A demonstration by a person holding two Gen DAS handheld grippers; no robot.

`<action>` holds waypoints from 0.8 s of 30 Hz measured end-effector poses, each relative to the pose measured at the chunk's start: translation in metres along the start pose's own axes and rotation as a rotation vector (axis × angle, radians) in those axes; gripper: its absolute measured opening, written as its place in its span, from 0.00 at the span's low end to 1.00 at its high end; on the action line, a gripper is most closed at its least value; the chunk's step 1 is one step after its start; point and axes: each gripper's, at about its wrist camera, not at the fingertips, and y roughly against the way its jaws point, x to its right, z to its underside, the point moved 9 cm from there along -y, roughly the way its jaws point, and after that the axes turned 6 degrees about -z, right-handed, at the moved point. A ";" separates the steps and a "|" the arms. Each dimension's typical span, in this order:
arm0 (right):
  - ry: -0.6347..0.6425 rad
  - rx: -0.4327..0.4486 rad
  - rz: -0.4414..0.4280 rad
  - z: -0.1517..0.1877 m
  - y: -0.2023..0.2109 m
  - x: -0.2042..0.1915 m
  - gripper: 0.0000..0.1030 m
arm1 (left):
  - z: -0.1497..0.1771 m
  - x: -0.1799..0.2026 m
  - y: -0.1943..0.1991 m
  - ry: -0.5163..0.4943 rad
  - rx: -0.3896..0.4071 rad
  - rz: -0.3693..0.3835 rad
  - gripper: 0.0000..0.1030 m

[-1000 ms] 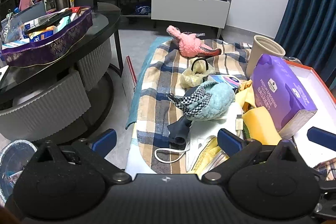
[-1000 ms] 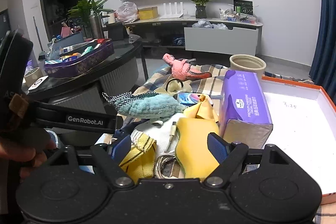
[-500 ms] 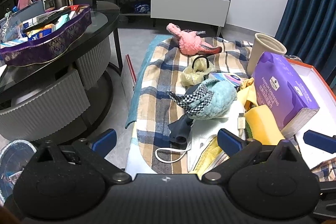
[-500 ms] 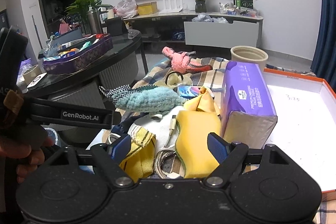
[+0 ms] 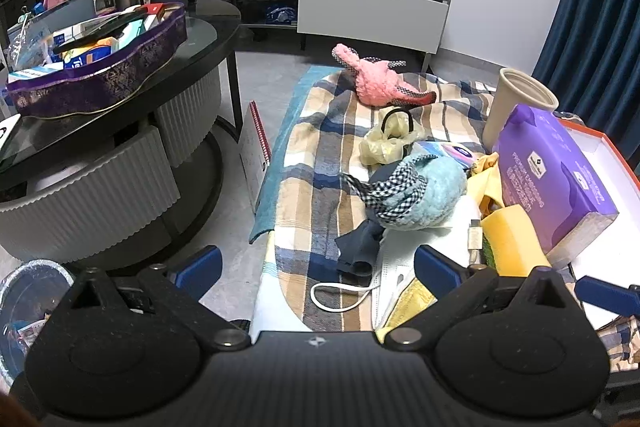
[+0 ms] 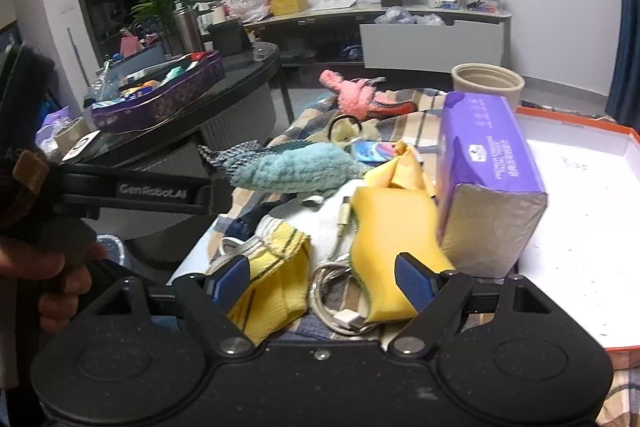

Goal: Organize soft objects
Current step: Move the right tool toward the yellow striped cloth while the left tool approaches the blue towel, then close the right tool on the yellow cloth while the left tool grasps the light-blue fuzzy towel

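Observation:
A heap of soft things lies on a plaid cloth (image 5: 316,163): a blue fluffy slipper (image 5: 424,193) (image 6: 296,167), a pink fluffy slipper (image 5: 376,83) (image 6: 356,97), a yellow sponge (image 5: 510,241) (image 6: 394,239), a yellow striped cloth (image 6: 276,275), a white face mask (image 5: 394,267) and a dark sock (image 5: 358,247). My left gripper (image 5: 318,263) is open and empty above the cloth's near end. My right gripper (image 6: 322,281) is open and empty over a white cable (image 6: 340,311), between the striped cloth and the sponge.
A purple tissue pack (image 5: 556,183) (image 6: 488,171) leans at the rim of an orange-edged white box (image 6: 580,187). A beige cup (image 5: 518,107) stands behind it. A black round table (image 5: 120,115) with a purple tray (image 5: 104,83) is on the left. My left gripper's body (image 6: 132,189) shows in the right wrist view.
My right gripper has moved forward and lower toward the sponge and striped cloth. My left gripper has shifted slightly. Both stay open and empty.

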 end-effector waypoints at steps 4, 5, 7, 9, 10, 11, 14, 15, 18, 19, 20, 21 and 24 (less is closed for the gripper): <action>0.018 -0.013 -0.041 0.003 -0.003 -0.011 0.91 | 0.000 -0.002 0.000 0.003 0.001 -0.001 1.00; 0.024 -0.016 -0.048 0.004 -0.004 -0.014 0.91 | 0.000 -0.002 -0.001 0.004 0.001 -0.002 1.00; 0.039 -0.025 -0.059 0.006 -0.007 -0.019 0.91 | 0.000 -0.003 -0.001 0.005 -0.001 -0.001 1.00; 0.045 -0.033 -0.064 0.008 -0.009 -0.023 0.91 | 0.000 -0.002 -0.002 0.003 -0.001 -0.001 1.00; 0.045 -0.034 -0.066 0.008 -0.009 -0.024 0.91 | 0.000 -0.002 -0.002 0.001 -0.001 -0.001 1.00; 0.043 -0.035 -0.068 0.008 -0.009 -0.024 0.91 | 0.001 -0.002 -0.002 -0.001 -0.002 0.000 1.00; 0.041 -0.035 -0.067 0.008 -0.009 -0.024 0.91 | 0.001 -0.001 -0.002 -0.005 -0.002 0.001 1.00; 0.039 -0.035 -0.067 0.007 -0.010 -0.024 0.91 | 0.001 0.000 -0.002 -0.006 -0.002 0.002 1.00; 0.032 -0.037 -0.067 0.007 -0.010 -0.022 0.91 | 0.002 0.001 -0.002 -0.010 -0.004 0.003 1.00; 0.031 -0.038 -0.068 0.007 -0.011 -0.022 0.91 | 0.003 0.002 -0.002 -0.012 -0.005 0.005 1.00; 0.030 -0.039 -0.070 0.007 -0.011 -0.023 0.91 | 0.003 0.002 -0.002 -0.013 -0.006 0.007 1.00; 0.032 -0.040 -0.070 0.007 -0.011 -0.023 0.91 | 0.003 0.002 -0.002 -0.015 -0.006 0.007 1.00; 0.037 -0.050 -0.081 0.008 -0.013 -0.025 0.91 | 0.003 0.002 -0.002 -0.016 -0.007 0.008 1.00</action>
